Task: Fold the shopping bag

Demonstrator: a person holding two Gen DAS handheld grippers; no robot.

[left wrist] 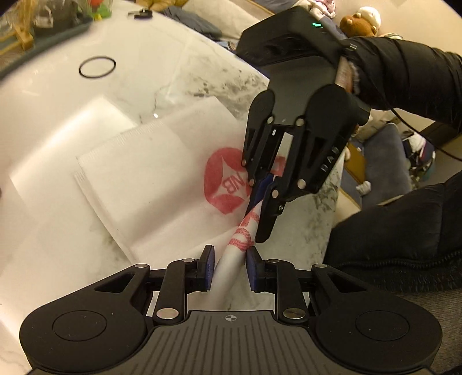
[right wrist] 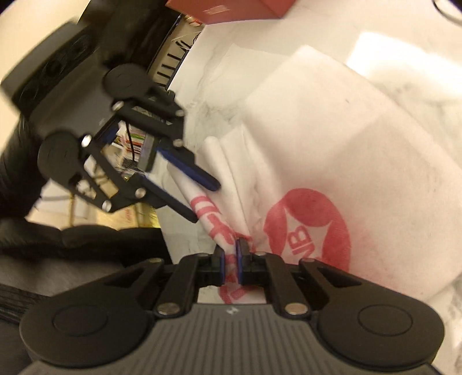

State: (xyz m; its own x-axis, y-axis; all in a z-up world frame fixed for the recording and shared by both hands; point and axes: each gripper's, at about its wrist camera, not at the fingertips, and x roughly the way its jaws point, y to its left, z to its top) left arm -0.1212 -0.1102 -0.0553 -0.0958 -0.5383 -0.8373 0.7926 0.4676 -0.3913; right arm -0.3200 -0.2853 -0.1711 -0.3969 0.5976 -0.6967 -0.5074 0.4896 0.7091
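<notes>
A white shopping bag [left wrist: 161,173] with a red round logo [left wrist: 225,180] lies flat on the marble table [left wrist: 52,95]. Its near corner is gathered into a raised roll with red lettering [left wrist: 241,236]. My left gripper [left wrist: 230,266] is shut on the lower end of that roll, blue pads on both sides. My right gripper [left wrist: 257,219] comes down from above and pinches the same roll a little further up. In the right wrist view my right gripper [right wrist: 230,264] is shut on the bag [right wrist: 346,161] beside the logo, and the left gripper [right wrist: 205,202] clamps the roll just beyond it.
A black ring [left wrist: 97,67] lies on the table further back. A tray of clutter [left wrist: 43,26] stands at the far left corner, and a red box [right wrist: 231,8] sits beyond the bag. The table edge [left wrist: 332,202] runs close on the right, by the person's dark sleeve [left wrist: 404,75].
</notes>
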